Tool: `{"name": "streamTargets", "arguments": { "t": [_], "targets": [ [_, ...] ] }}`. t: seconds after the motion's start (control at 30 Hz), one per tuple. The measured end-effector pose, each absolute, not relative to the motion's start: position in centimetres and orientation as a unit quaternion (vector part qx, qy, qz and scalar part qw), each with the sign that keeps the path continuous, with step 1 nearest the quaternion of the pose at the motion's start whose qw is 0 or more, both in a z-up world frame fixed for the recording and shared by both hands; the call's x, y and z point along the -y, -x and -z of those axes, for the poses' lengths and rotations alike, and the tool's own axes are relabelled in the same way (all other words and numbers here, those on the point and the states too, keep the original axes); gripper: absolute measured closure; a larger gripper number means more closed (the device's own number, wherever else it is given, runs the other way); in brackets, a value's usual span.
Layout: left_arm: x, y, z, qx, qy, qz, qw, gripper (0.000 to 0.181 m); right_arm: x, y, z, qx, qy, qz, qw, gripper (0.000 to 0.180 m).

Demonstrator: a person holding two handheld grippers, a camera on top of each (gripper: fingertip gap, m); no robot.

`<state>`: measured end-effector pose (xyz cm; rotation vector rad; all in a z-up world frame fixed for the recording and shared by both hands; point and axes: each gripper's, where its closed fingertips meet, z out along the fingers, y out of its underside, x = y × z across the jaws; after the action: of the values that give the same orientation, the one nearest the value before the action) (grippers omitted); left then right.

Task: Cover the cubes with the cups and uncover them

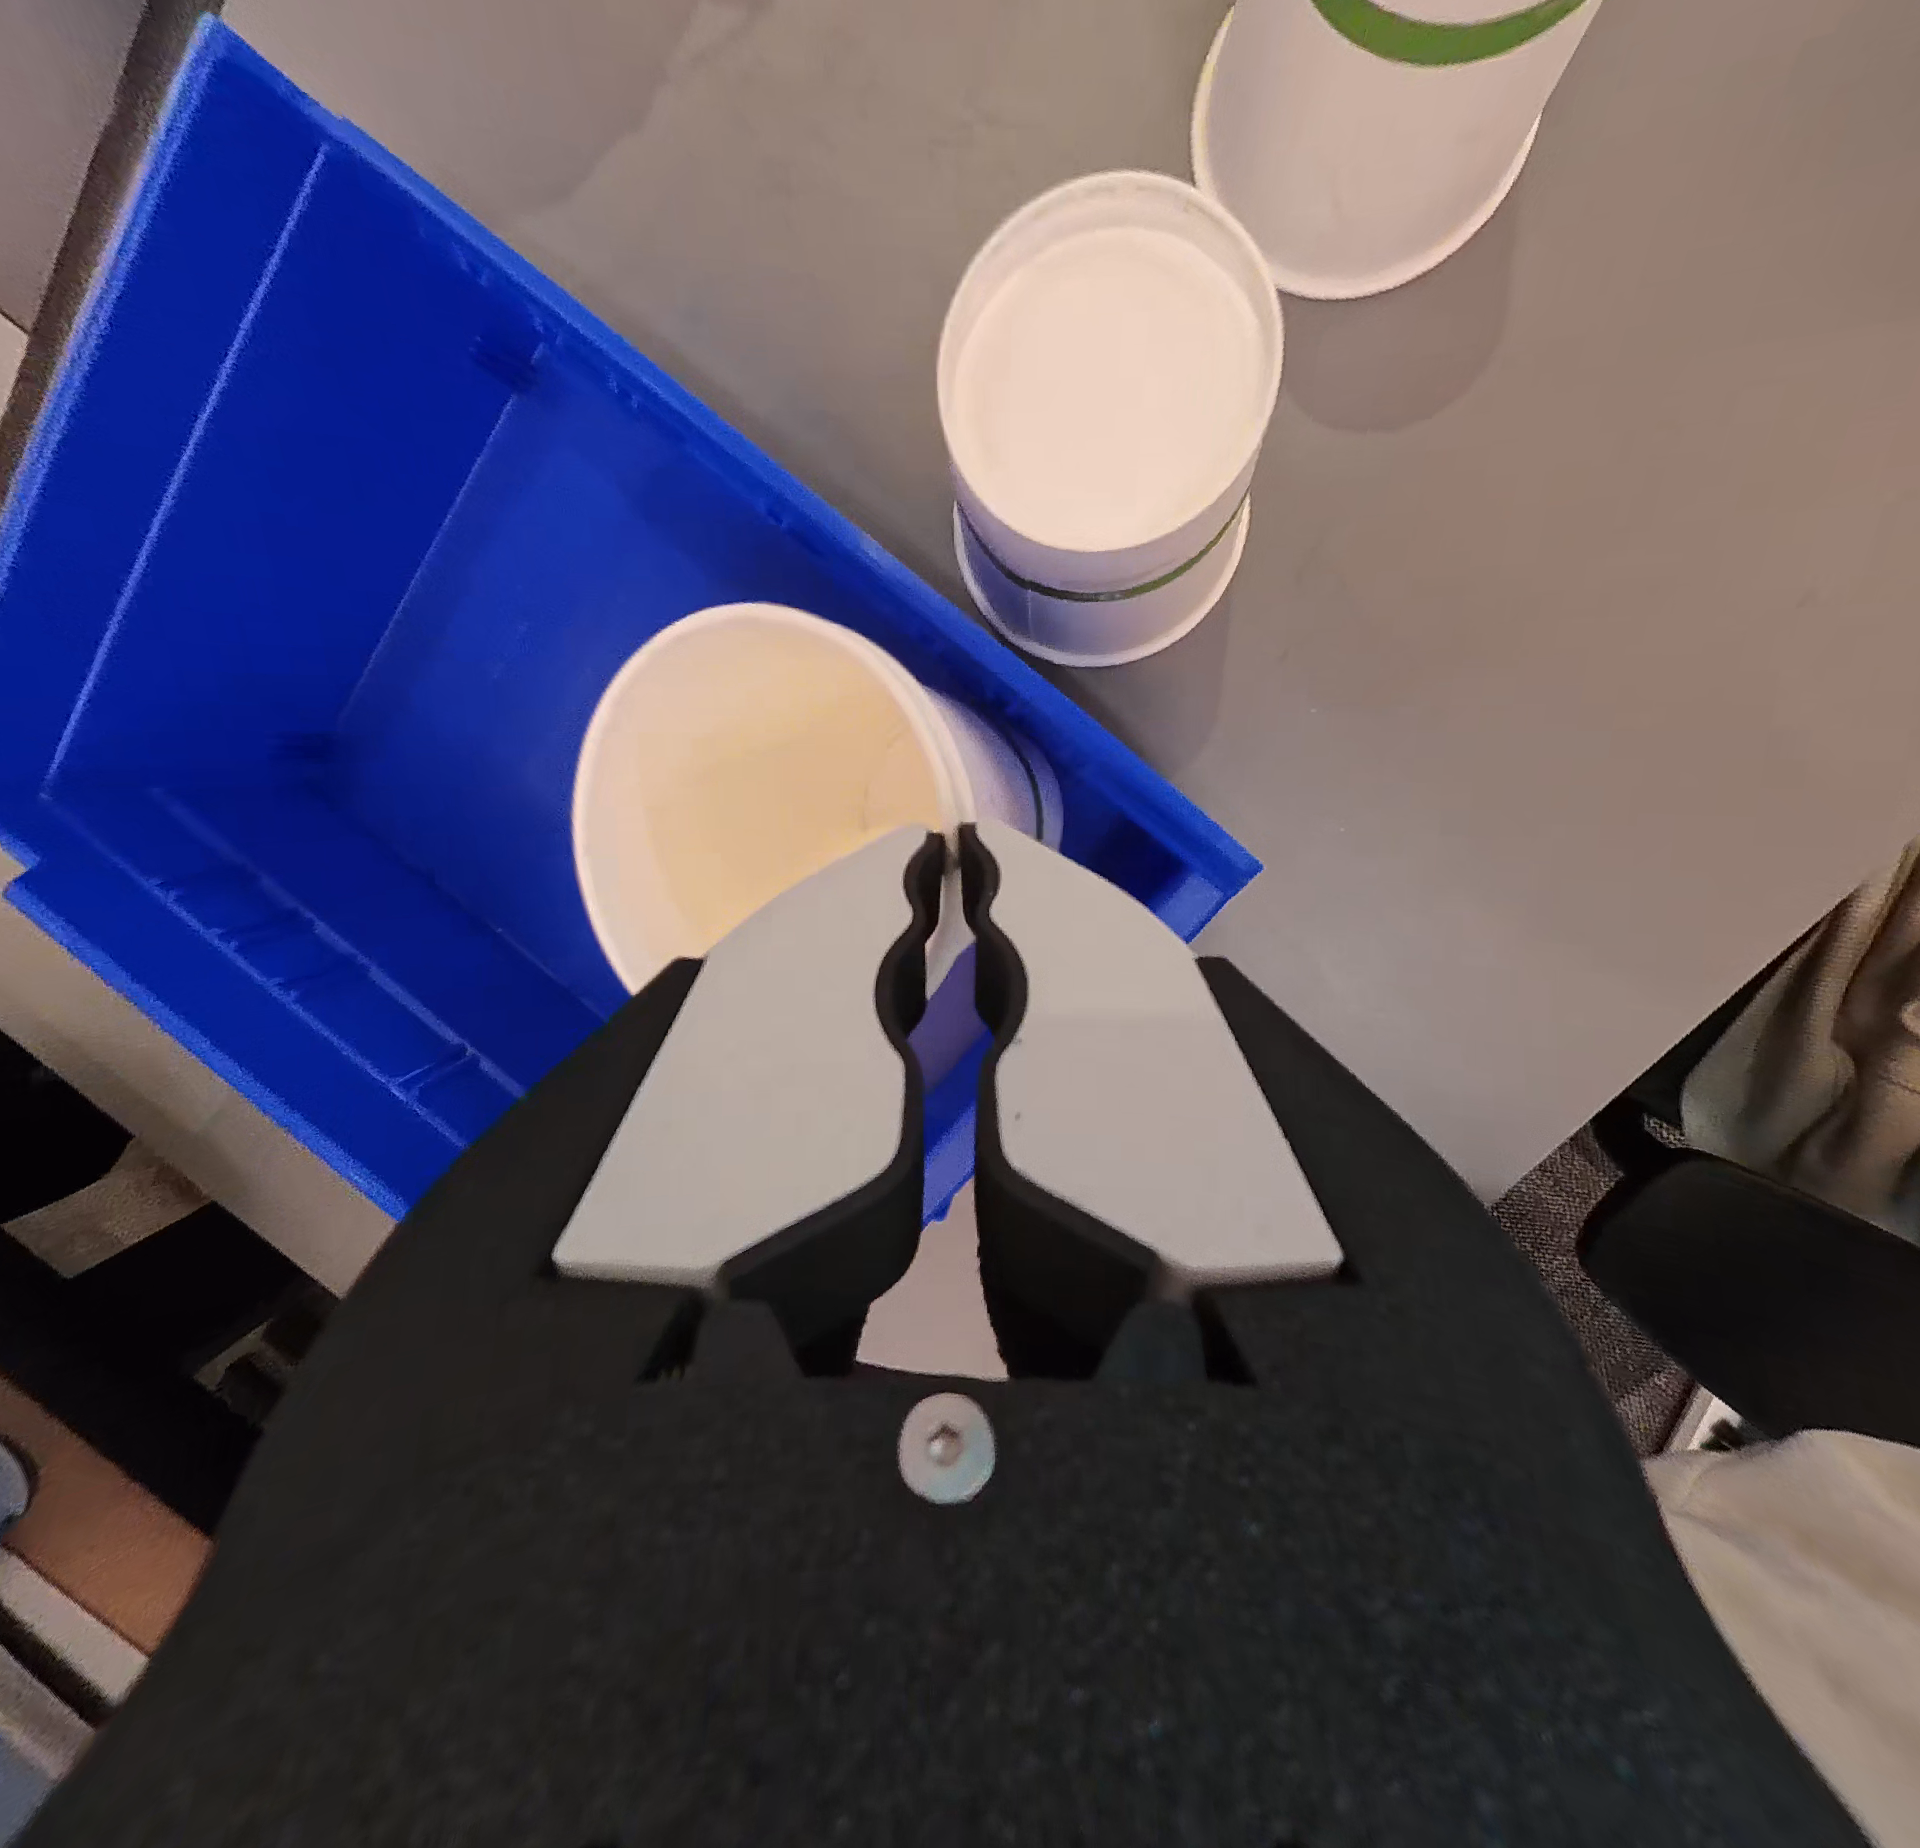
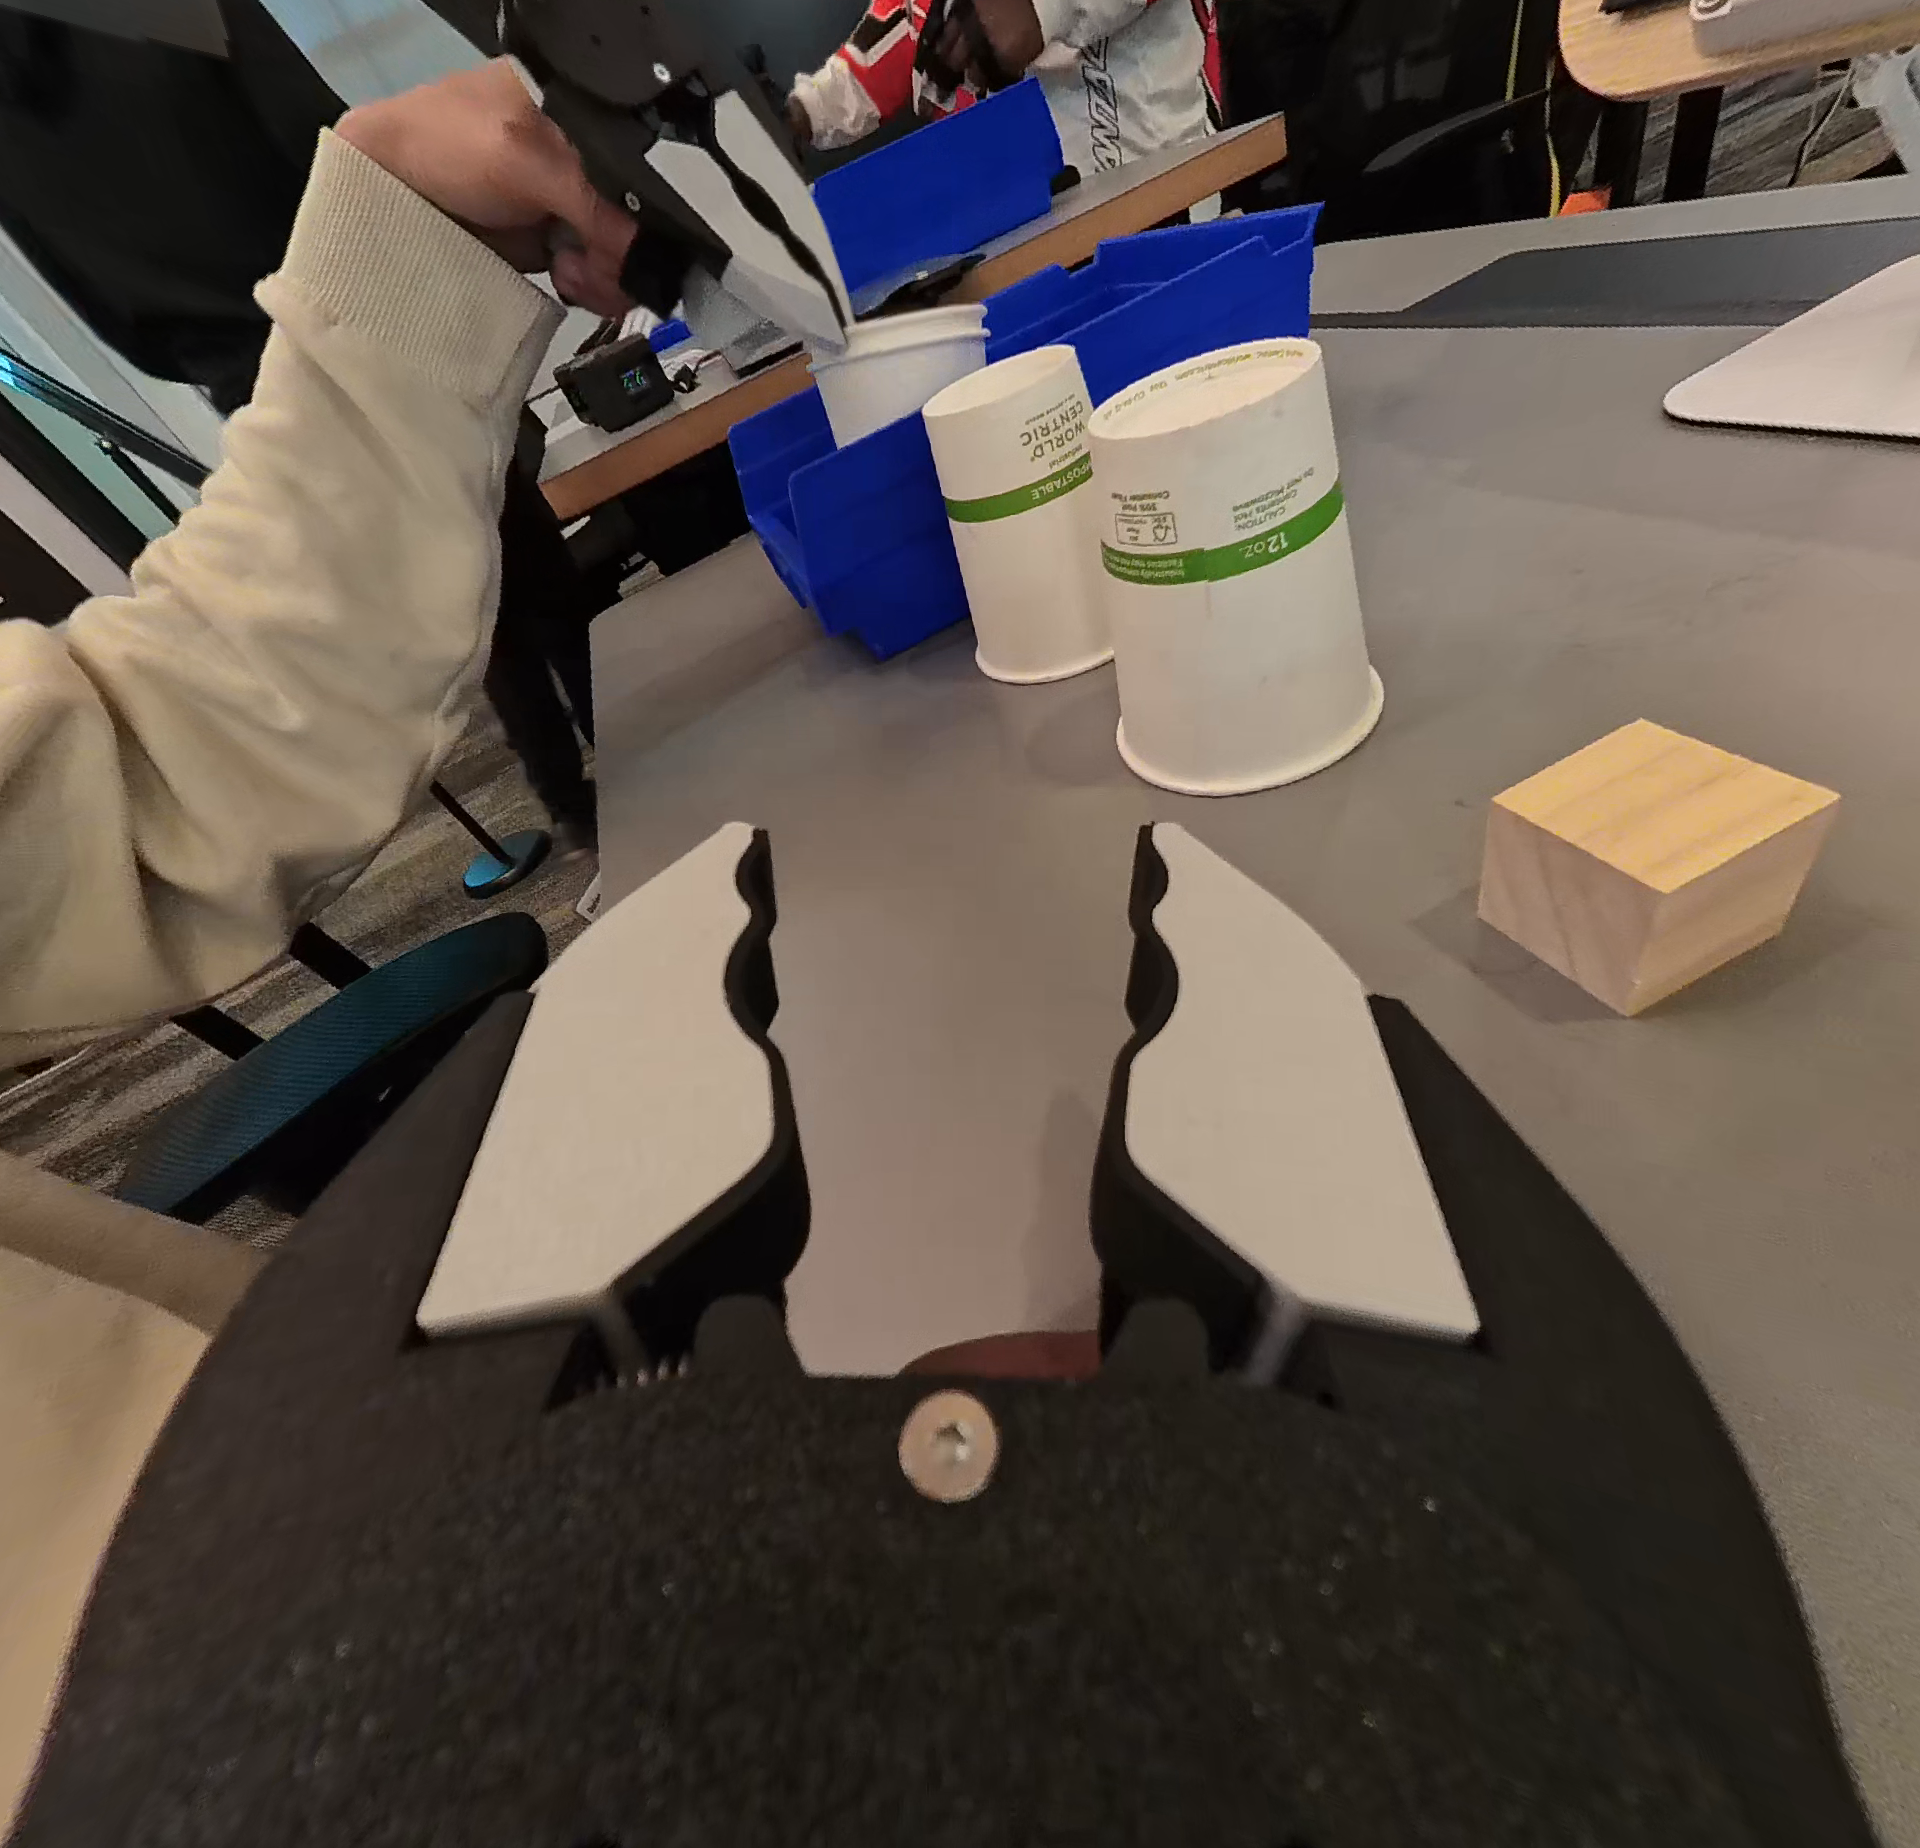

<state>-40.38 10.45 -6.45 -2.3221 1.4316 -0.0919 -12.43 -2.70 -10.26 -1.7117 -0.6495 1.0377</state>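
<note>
My left gripper (image 1: 951,842) is shut on the rim of an upright white paper cup (image 1: 758,770), which is held inside a blue bin (image 1: 260,510). The same gripper (image 2: 842,328) and cup (image 2: 904,375) show far off in the right wrist view. Two white cups with green bands stand upside down on the grey table, one nearer the bin (image 1: 1107,416) (image 2: 1023,520) and one beyond it (image 1: 1382,115) (image 2: 1236,572). A bare wooden cube (image 2: 1642,863) sits on the table to the right. My right gripper (image 2: 951,842) is open and empty, low over the table.
The blue bin (image 2: 883,541) lies at the table's left edge, with more blue bins behind it. A white stand base (image 2: 1818,364) is at the far right. A chair armrest (image 2: 343,1060) is left of the table. A person stands at a table behind.
</note>
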Motion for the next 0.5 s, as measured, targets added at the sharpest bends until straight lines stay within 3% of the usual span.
{"name": "streamTargets", "arguments": {
  "t": [0.5],
  "targets": [
    [-12.6,40.9,1.0,-0.505,0.82,-0.002,0.271,0.177,2.8,12.5,10.3,0.269,0.708,-0.432,0.489,0.114]
  ]
}}
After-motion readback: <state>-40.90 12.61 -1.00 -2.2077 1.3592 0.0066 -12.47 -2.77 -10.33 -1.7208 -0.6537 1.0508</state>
